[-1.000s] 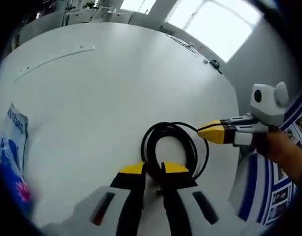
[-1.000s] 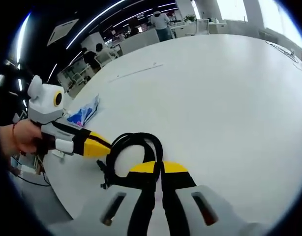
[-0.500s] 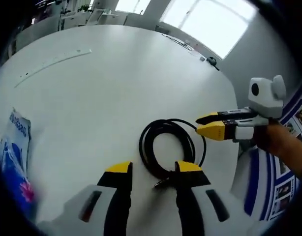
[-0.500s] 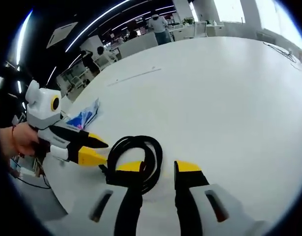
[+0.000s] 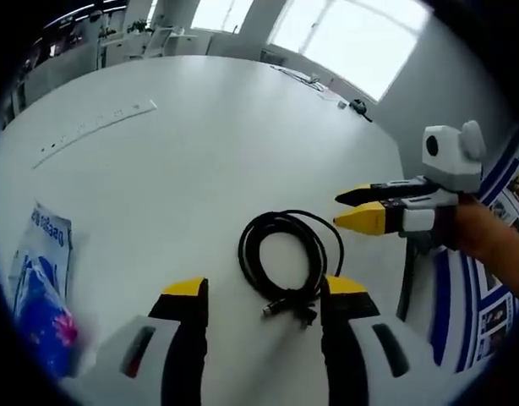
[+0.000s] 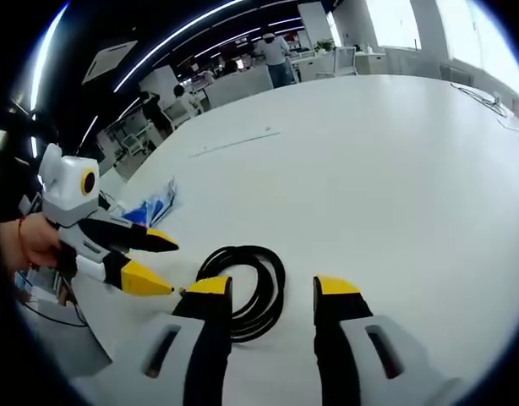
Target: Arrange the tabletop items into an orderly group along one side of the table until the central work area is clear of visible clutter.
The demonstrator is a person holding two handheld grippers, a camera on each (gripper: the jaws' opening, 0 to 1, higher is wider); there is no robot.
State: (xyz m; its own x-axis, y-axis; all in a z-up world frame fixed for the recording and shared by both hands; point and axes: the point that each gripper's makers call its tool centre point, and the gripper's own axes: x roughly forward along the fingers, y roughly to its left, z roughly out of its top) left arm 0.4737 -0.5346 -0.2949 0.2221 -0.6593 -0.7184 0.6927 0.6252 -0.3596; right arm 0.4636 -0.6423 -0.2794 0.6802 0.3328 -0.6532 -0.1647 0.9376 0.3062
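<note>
We see a coiled black cable (image 5: 286, 265) lying free on the white table (image 5: 200, 161), near its edge. Our left gripper (image 5: 264, 292) and right gripper (image 6: 272, 288) both hover beside it, jaws spread apart. A blue packet (image 5: 41, 292) lies well apart.
</note>
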